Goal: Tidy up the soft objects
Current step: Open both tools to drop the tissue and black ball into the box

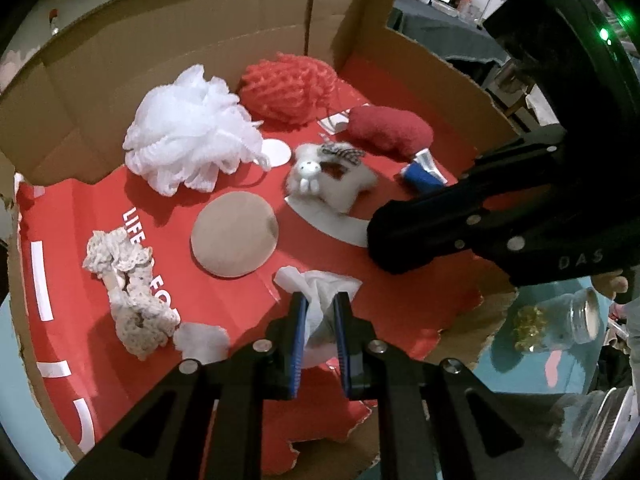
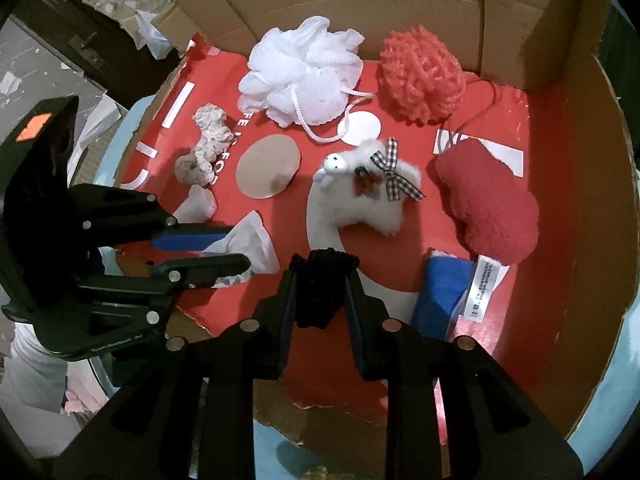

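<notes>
left tongs pinching white tissue | right tongs clamped on black scrunchie | step: carrying both over box | next: likely set each down in bare spot

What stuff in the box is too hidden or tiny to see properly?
- Black fuzzy thing, right wrist view: the right gripper covers its sides, so its shape is unclear.
- White tissue, left wrist view: its lower part hides between the left gripper fingers.
- Label, right wrist view: print too small to read.
- Blue item: partly under the label.
</notes>
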Demonstrator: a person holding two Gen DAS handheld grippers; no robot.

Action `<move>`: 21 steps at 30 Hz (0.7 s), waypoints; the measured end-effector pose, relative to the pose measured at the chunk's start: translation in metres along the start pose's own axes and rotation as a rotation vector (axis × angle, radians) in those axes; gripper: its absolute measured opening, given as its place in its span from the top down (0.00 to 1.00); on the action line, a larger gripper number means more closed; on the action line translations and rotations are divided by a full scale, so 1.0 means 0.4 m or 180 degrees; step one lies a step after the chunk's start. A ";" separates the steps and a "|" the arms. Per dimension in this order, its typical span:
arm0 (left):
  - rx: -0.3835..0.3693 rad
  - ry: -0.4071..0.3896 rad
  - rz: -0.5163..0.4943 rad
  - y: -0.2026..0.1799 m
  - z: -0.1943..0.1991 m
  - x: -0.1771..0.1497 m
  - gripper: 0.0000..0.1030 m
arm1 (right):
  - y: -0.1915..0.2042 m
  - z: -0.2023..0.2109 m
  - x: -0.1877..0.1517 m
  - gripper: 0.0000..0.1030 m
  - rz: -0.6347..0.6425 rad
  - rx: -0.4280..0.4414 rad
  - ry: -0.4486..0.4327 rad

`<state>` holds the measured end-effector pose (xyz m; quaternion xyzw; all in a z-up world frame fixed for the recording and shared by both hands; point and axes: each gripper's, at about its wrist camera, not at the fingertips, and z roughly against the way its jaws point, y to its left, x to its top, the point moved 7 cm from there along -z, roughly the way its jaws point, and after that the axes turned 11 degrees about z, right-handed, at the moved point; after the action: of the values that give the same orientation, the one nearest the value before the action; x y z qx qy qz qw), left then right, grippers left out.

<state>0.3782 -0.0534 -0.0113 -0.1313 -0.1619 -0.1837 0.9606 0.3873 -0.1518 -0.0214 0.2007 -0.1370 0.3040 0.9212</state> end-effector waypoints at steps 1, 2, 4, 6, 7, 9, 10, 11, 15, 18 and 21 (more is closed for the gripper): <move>-0.0004 0.0002 0.0007 0.002 -0.001 0.000 0.84 | -0.001 0.001 0.001 0.77 0.0000 -0.0006 0.0010; 0.0001 -0.0004 0.0012 0.004 -0.001 -0.001 0.83 | 0.000 0.000 0.002 0.76 0.0003 0.0000 0.0034; 0.0000 -0.0014 0.0023 0.006 -0.001 0.000 0.80 | 0.000 -0.005 0.005 0.73 0.0018 -0.0034 0.0067; -0.0002 -0.0008 0.0042 0.010 -0.003 -0.002 0.77 | 0.000 -0.008 0.005 0.69 0.0042 -0.0073 0.0088; -0.0004 -0.0006 0.0047 0.011 0.000 -0.003 0.76 | 0.000 -0.011 0.005 0.62 0.0054 -0.0112 0.0105; -0.0008 -0.0014 0.0061 0.014 0.004 -0.003 0.76 | -0.001 -0.016 0.007 0.41 0.0065 -0.0203 0.0103; 0.0002 -0.0025 0.0069 0.016 0.007 -0.004 0.75 | -0.002 -0.014 0.007 0.39 0.0071 -0.0235 0.0084; 0.0012 -0.0034 0.0073 0.018 0.001 -0.001 0.74 | -0.004 -0.009 0.009 0.39 0.0065 -0.0241 0.0046; 0.0011 -0.0149 0.0166 0.028 0.023 -0.001 0.55 | -0.006 0.023 0.013 0.39 0.0067 -0.0329 -0.0075; -0.0020 -0.0292 0.0330 0.042 0.066 -0.003 0.44 | -0.005 0.049 0.010 0.37 0.0065 -0.0445 -0.0155; -0.0020 -0.0460 0.0487 0.052 0.109 -0.006 0.29 | 0.007 0.086 -0.002 0.32 0.0038 -0.0585 -0.0305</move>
<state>0.3730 -0.0203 0.0235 -0.1592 -0.2198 -0.1005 0.9572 0.3805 -0.1659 0.0092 0.1288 -0.2095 0.2858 0.9262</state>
